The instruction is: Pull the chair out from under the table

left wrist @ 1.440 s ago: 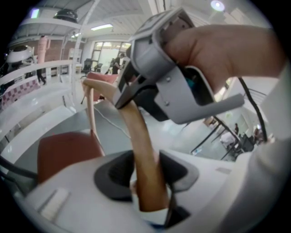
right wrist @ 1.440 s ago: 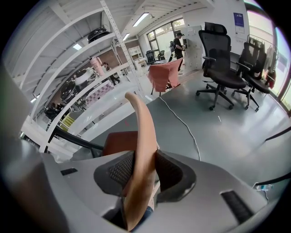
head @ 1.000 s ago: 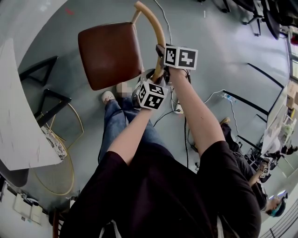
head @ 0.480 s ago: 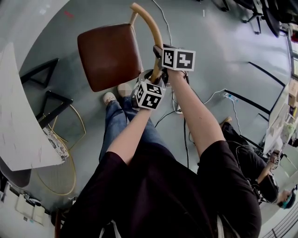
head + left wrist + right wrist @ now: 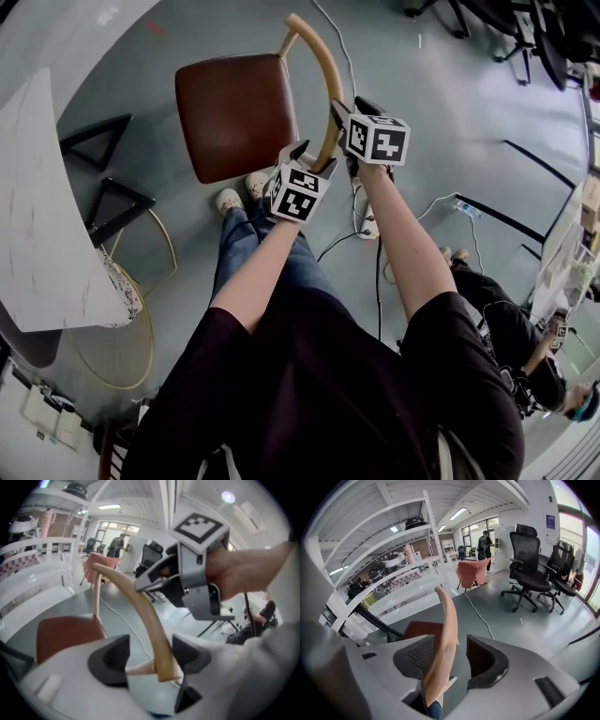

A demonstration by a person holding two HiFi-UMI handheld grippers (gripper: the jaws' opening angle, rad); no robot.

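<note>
The left gripper [image 5: 314, 159] and right gripper [image 5: 352, 110] clamped the chair's [image 5: 239, 112] rail [image 5: 325, 70] a second ago. Now both are opening, jaws spread, the rail loose between them.

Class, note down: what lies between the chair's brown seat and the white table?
In the head view: bare grey floor and two black triangular leg frames.

The chair [image 5: 246, 111] has a smooth leathery seat and pale wooden backrest [image 5: 322, 70].
</note>
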